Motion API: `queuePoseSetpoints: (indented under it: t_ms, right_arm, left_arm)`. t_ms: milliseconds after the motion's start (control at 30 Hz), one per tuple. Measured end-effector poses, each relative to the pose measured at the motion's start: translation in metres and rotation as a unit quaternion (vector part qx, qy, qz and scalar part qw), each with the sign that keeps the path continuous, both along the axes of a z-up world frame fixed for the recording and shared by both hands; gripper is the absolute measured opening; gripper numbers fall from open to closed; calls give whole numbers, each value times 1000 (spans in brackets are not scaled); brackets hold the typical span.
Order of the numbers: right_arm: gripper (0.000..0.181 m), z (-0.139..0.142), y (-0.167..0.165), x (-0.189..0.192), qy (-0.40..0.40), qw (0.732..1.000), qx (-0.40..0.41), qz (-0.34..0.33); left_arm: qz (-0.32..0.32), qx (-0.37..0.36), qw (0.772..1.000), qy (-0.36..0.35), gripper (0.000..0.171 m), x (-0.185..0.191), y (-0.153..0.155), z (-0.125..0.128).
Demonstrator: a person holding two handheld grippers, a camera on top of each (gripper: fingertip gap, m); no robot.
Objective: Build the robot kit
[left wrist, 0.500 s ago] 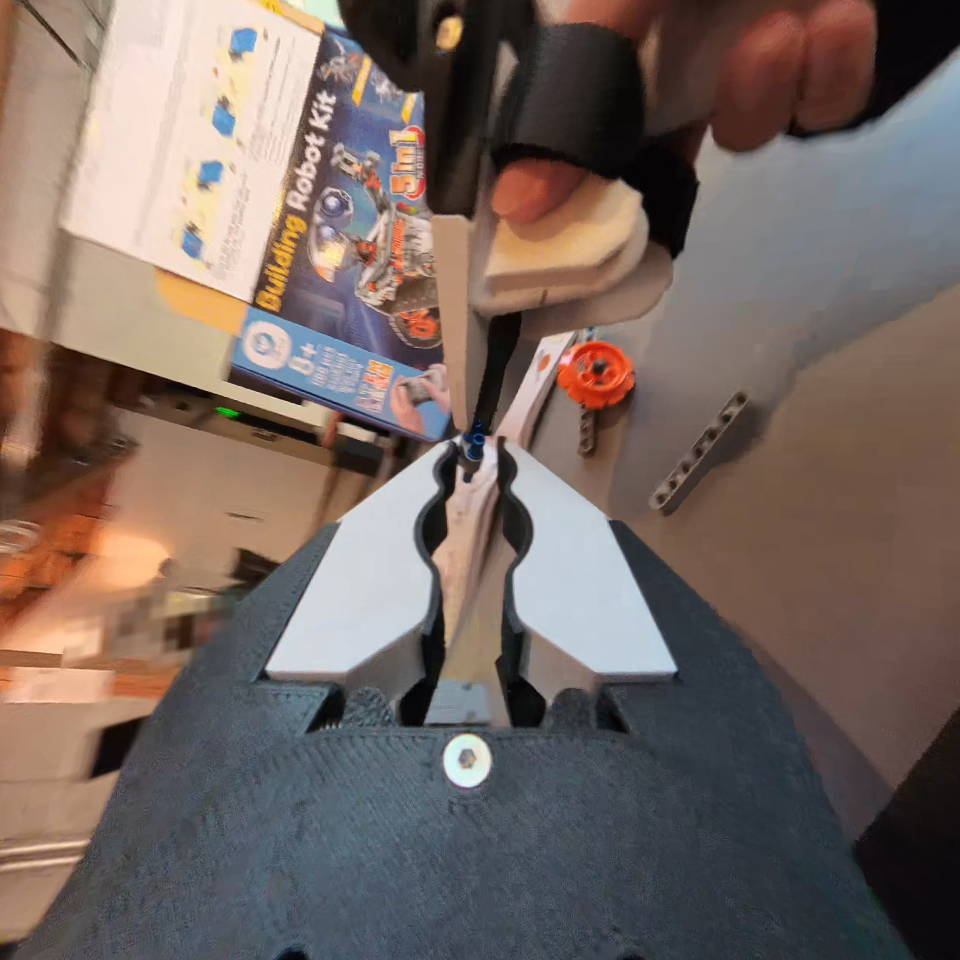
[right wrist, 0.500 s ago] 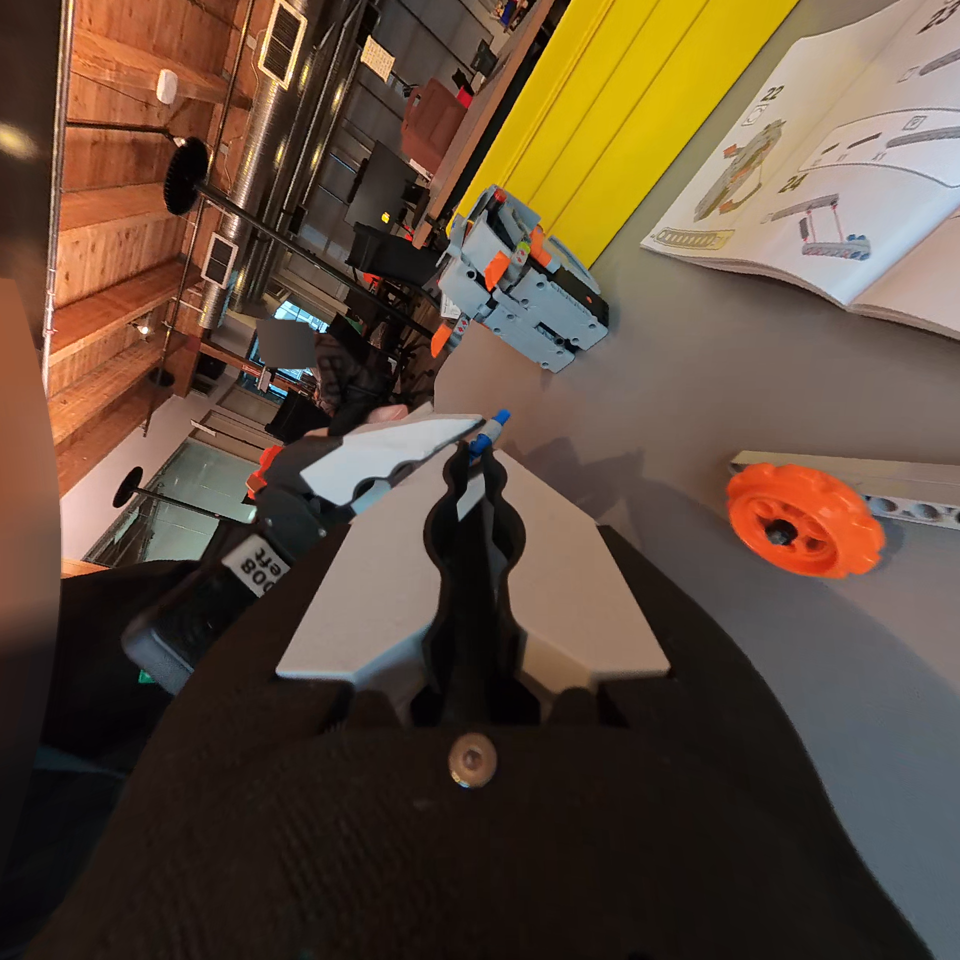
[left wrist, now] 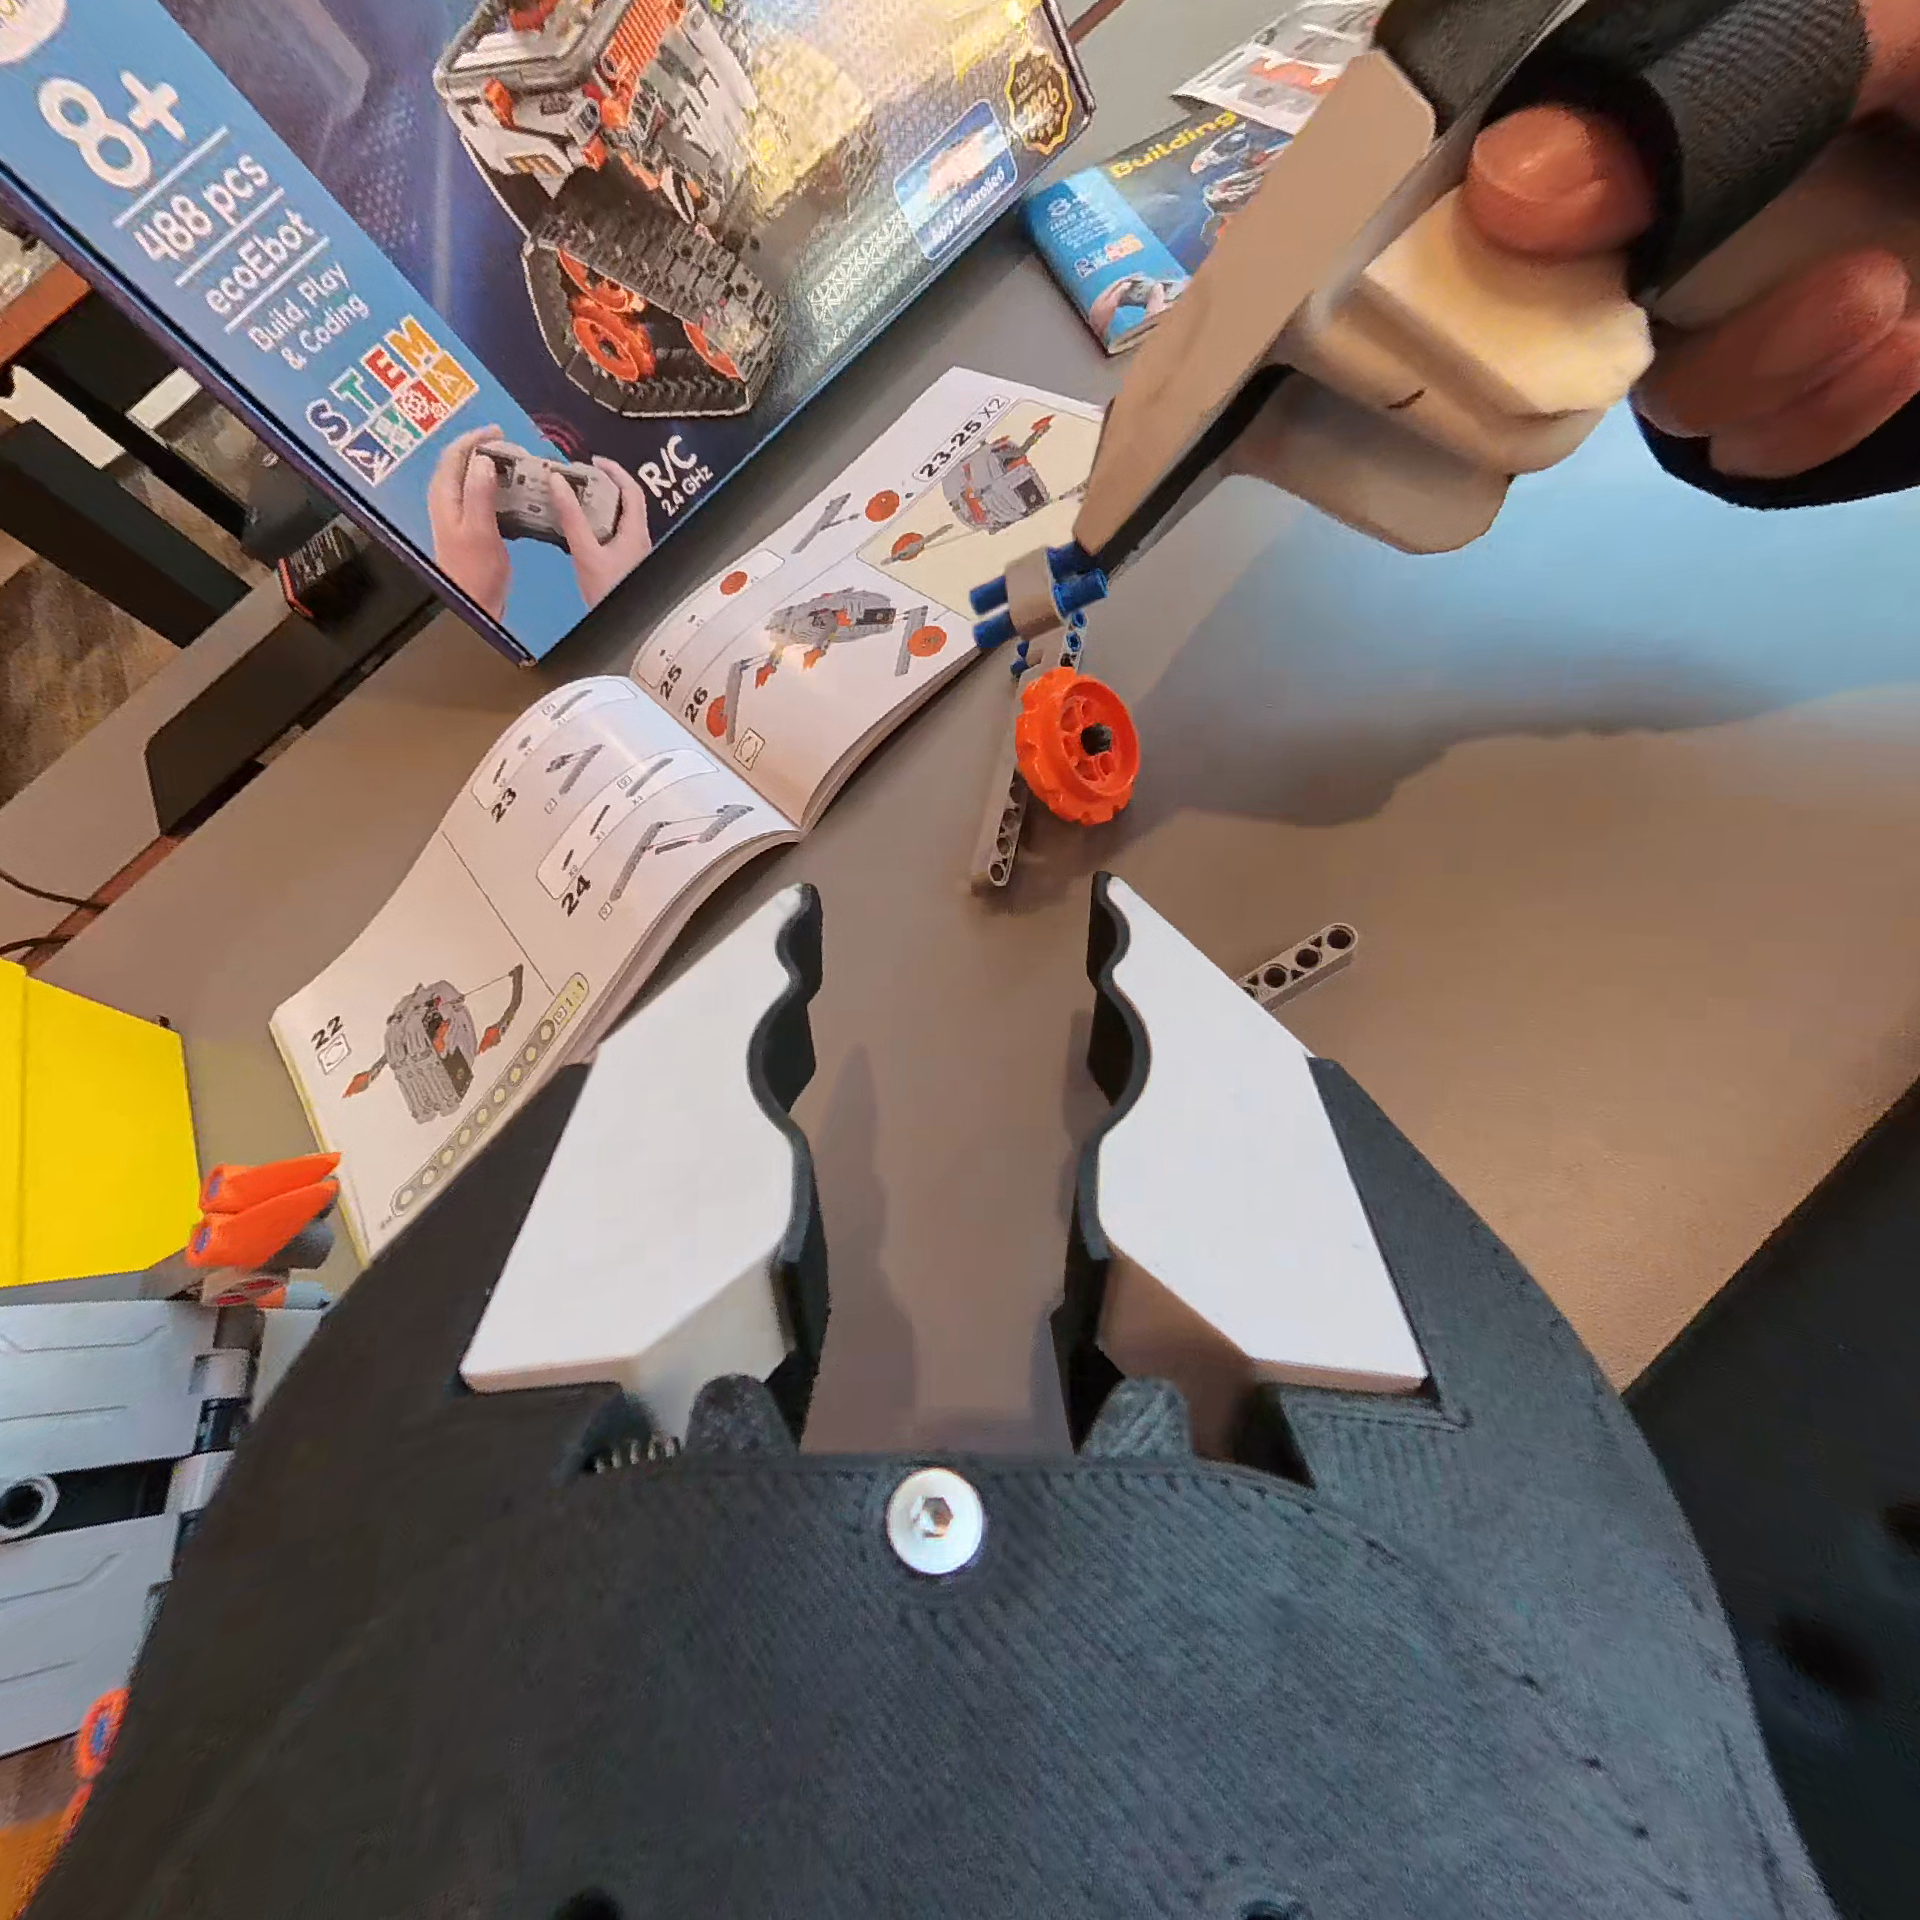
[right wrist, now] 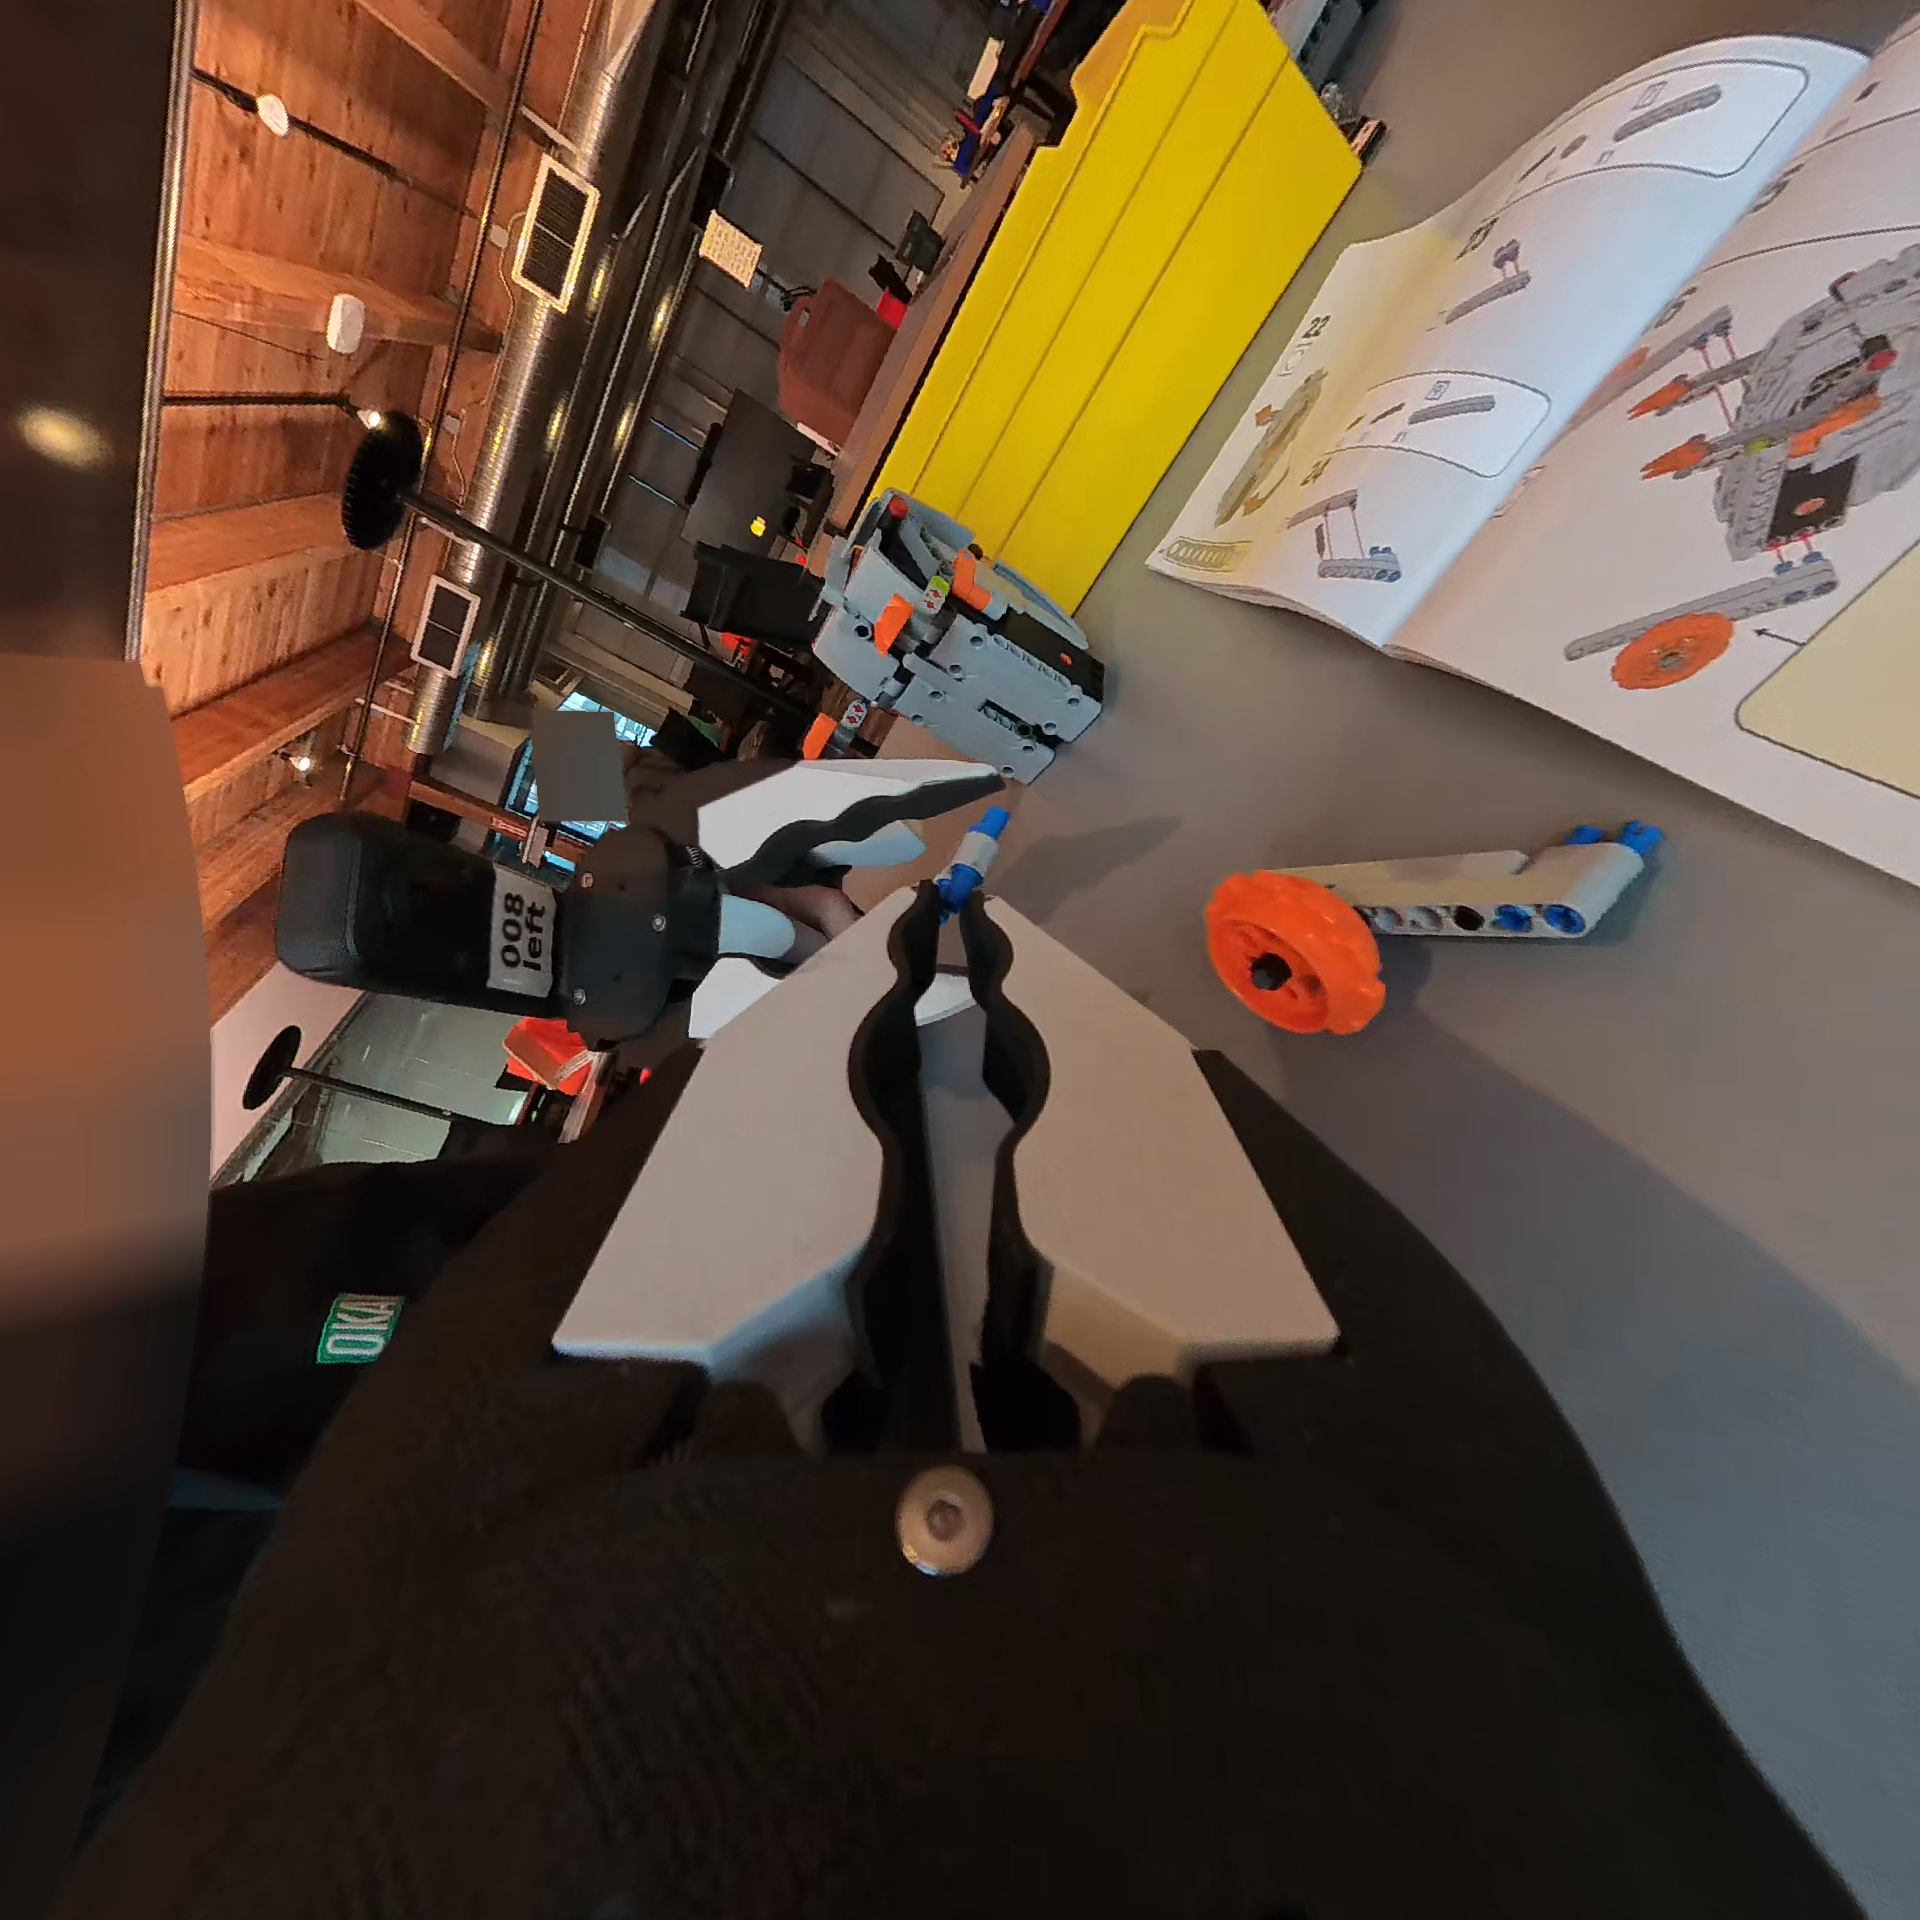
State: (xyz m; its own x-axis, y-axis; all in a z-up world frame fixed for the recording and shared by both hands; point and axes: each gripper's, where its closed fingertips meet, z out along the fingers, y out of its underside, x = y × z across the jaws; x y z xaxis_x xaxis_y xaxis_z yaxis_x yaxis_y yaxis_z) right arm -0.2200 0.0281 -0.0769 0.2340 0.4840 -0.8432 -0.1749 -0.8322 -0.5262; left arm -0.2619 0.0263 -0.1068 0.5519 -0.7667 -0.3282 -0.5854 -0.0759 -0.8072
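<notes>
A kit box (left wrist: 436, 260) stood behind an open instruction booklet (left wrist: 623, 831). The left gripper (left wrist: 951, 925) hovered released, empty. The right gripper (right wrist: 948, 902) clenched a small grey connector with blue pins (right wrist: 975, 847) above an orange wheel (right wrist: 1294, 954) on its beam (right wrist: 1496, 894).

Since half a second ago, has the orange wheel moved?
No. The orange wheel still rests against the grey beam, beside the open booklet.
</notes>
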Motion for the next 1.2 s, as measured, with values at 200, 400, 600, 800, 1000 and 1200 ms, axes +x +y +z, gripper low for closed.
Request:
queuePoseSetpoints:
  t_ms: [200,400,600,800,1000,1200]
  right_arm:
    - [2,-6,-5,-8,-9,1000,-2,15]
    - [2,1,-14,-16,4,999,22,44]
    - [2,22,-39,-30,1,985,131,116]
    - [2,24,-56,-43,-15,970,188,150]
    - [2,28,-67,-48,-15,954,245,172]
    - [2,26,-71,-52,-24,944,275,180]
  left_arm:
    - [9,-7,1000,5,50,-4,4,-4]
    - [-13,-62,996,-66,47,3,-7,3]
    - [-135,-252,899,-333,45,10,-45,59]
    - [-137,-296,879,-349,32,-3,-46,59]
    - [-190,-332,848,-365,18,-2,-57,60]
    - [-240,-365,814,-383,11,-2,-69,65]
